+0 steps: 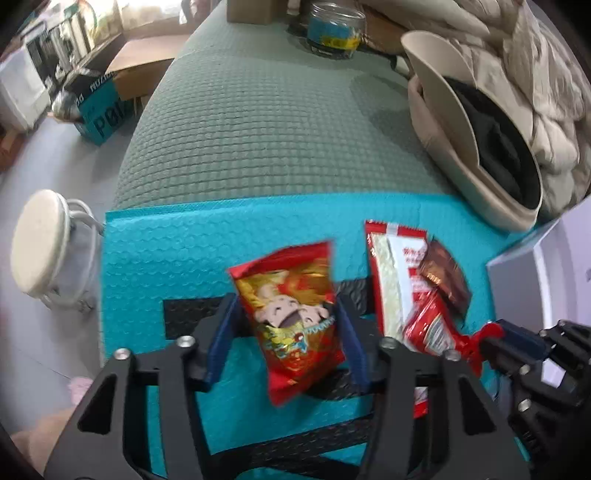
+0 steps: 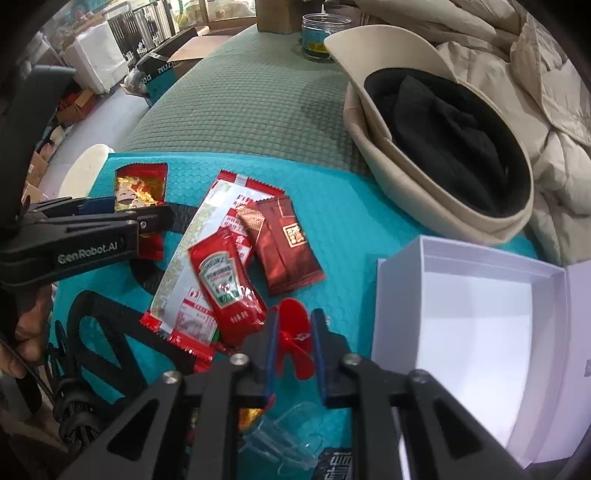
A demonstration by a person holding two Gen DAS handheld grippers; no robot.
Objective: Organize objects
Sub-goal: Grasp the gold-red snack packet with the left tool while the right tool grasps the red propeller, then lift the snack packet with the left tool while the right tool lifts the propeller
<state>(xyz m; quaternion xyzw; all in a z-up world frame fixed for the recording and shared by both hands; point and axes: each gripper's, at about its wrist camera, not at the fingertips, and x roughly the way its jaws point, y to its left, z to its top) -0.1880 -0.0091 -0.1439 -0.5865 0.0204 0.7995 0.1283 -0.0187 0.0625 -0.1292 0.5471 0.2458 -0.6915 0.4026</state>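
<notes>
At lower centre my left gripper [image 1: 288,325] clamps the light, crinkly snack packet [image 1: 291,314] by its sides, apparently gripped, while my right gripper [image 2: 293,332] pinches shut on the slippery ketchup sachet's [image 2: 225,291] crimped tail

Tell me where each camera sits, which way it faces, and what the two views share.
Left wrist: on the left gripper, aimed steeply down at the turquoise mat; its fingers straddle a red-and-yellow snack packet.
Right wrist: on the right gripper, also aimed steeply down; its fingers pinch a red plastic piece; a hand shows at the left.
Shared: the snack packet, ketchup sachet, brown packet, beige basket, glass jar, and each other's gripper.
</notes>
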